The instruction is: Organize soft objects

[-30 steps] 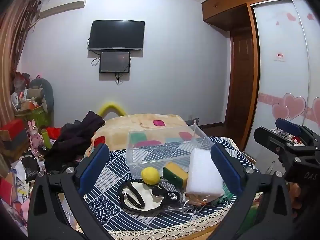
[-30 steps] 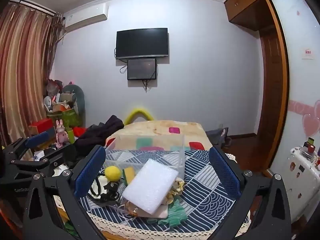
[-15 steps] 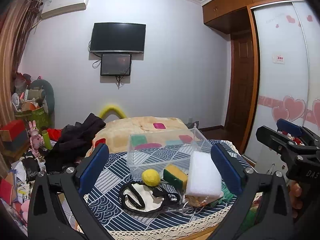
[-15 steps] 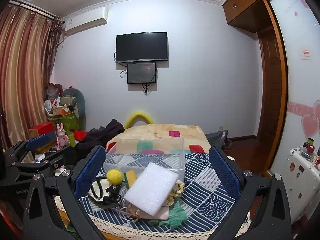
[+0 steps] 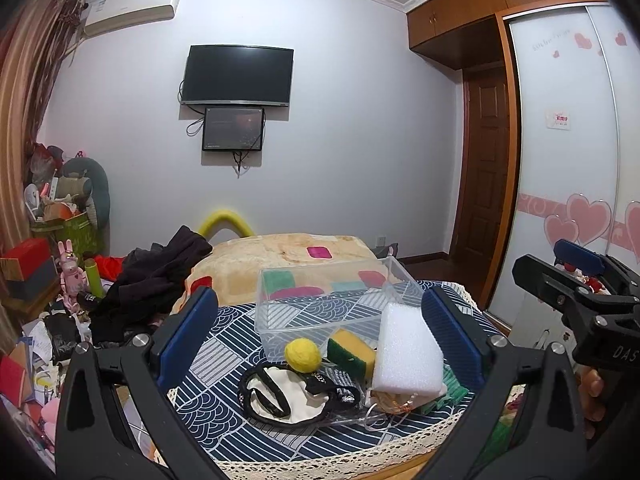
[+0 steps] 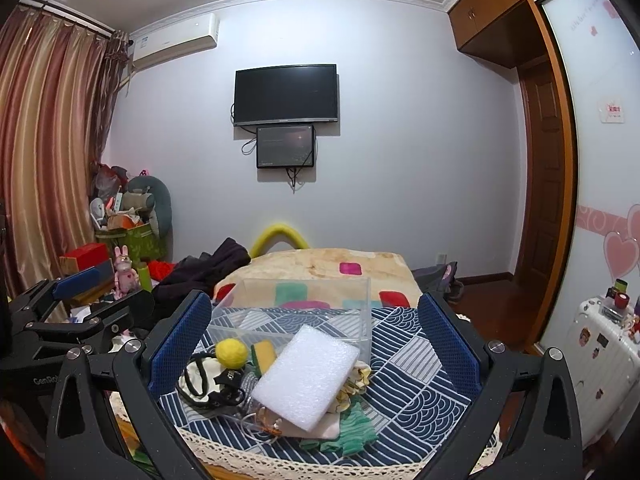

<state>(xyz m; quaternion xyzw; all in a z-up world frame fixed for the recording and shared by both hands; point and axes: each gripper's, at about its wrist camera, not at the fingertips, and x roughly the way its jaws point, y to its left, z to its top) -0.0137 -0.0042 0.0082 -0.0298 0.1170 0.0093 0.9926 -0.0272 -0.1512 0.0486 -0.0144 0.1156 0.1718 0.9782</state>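
Observation:
A pile of soft things lies near the front edge of a blue patterned table (image 5: 224, 332): a white foam block (image 5: 406, 354) (image 6: 306, 376), a yellow-green sponge (image 5: 351, 351) (image 6: 264, 354), a yellow felt ball (image 5: 303, 355) (image 6: 231, 353), a cream cloth with black straps (image 5: 280, 394) and a green cloth (image 6: 352, 430). An empty clear plastic box (image 5: 332, 300) (image 6: 296, 312) stands behind them. My left gripper (image 5: 320, 336) is open above and in front of the pile. My right gripper (image 6: 314, 334) is open, also short of the pile. Both are empty.
A bed with a beige blanket (image 5: 288, 256) lies behind the table, dark clothes (image 5: 156, 276) on its left. Clutter and boxes (image 5: 36, 272) fill the left floor. A wardrobe with sliding doors (image 5: 568, 184) stands right, a white suitcase (image 6: 600, 364) below it.
Both cameras have tilted up and pulled back a little, so the table and pile sit lower in view. Both grippers stay open and nothing on the table has moved.

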